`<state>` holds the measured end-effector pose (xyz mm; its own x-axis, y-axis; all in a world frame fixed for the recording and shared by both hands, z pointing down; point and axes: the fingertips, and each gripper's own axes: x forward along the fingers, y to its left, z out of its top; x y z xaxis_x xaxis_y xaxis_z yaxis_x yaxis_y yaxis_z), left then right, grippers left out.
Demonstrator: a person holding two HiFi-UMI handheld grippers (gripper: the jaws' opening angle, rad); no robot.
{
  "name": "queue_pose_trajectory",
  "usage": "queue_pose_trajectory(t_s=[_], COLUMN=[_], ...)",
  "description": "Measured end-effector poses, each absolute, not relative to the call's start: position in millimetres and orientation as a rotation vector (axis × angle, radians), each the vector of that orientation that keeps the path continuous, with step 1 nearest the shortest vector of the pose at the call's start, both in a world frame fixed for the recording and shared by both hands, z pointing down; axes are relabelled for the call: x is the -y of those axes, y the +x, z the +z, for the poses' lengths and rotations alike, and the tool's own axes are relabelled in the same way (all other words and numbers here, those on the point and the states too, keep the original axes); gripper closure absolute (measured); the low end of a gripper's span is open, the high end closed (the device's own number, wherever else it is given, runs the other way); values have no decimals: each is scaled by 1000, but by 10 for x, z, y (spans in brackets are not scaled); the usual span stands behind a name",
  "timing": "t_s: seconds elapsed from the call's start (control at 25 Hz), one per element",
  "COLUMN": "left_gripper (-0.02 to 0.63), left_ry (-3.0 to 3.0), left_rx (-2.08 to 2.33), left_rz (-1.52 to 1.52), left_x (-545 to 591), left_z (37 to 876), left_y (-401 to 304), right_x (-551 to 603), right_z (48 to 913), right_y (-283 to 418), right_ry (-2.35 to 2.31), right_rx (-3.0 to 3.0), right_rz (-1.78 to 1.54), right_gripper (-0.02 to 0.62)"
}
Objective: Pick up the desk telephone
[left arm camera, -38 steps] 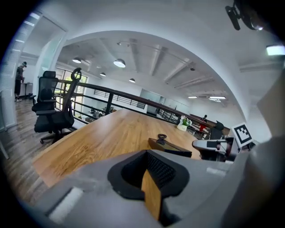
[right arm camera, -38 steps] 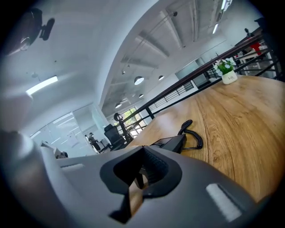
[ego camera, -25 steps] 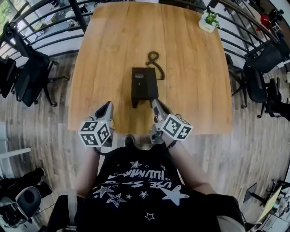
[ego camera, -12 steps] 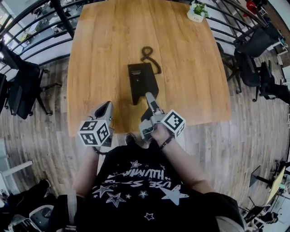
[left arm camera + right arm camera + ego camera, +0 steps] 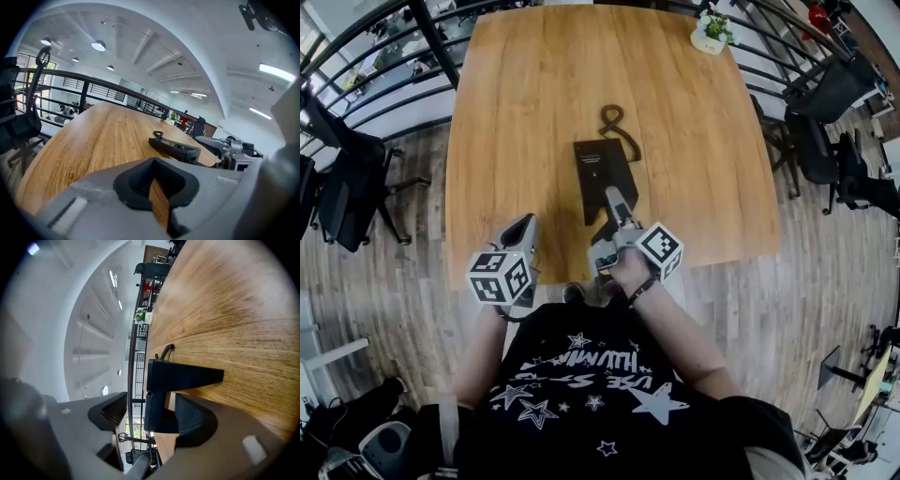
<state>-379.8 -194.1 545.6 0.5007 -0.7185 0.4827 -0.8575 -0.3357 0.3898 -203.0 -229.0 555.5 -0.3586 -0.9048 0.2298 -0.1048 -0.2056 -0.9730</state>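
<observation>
R tool [image 5: 611, 201] is rolled on its side, jaws wide apart & just been opening. Near end of the desk telephone [image 5: 602, 167] sits btwn them, not clamped. L tool [image 5: 523, 232] is near it at the tabletop [image 5: 516, 112] edge, jaws all but together, empty. Phone lies mid-tabletop, coiled cord [image 5: 615, 119] at its far end. Potted plant [image 5: 712, 31] is at the far right corner, office chairs [image 5: 352, 183] off to the sides. Both tools point away from the person, slightly down.
</observation>
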Motion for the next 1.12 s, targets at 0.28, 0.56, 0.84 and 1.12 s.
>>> queue_pose_trajectory(t_s=[0.28,0.56,0.84,1.12], left_gripper=[604,604,604,604], left_ry=[2142,2136,2129,2115], left_rx=[1265,1255,1254,1255], left_rz=[310,309,309,309], left_x=[2022,2105,2143,2109], left_z=[5512,5532,5550,5585], left_y=[-3836,-3851,-3877,-3910], right_x=[2456,2532,2535,2530], right_z=[5632,5673,5763,5851], right_y=[-2010,-2015,-2003,-1999], right_ry=[-1299,-1353,-1464,-1587], right_rx=[-1381,-1344,-1340,-1293], right_rz=[-1583,-1583,-1604,-1653], right_gripper=[273,276,342,359])
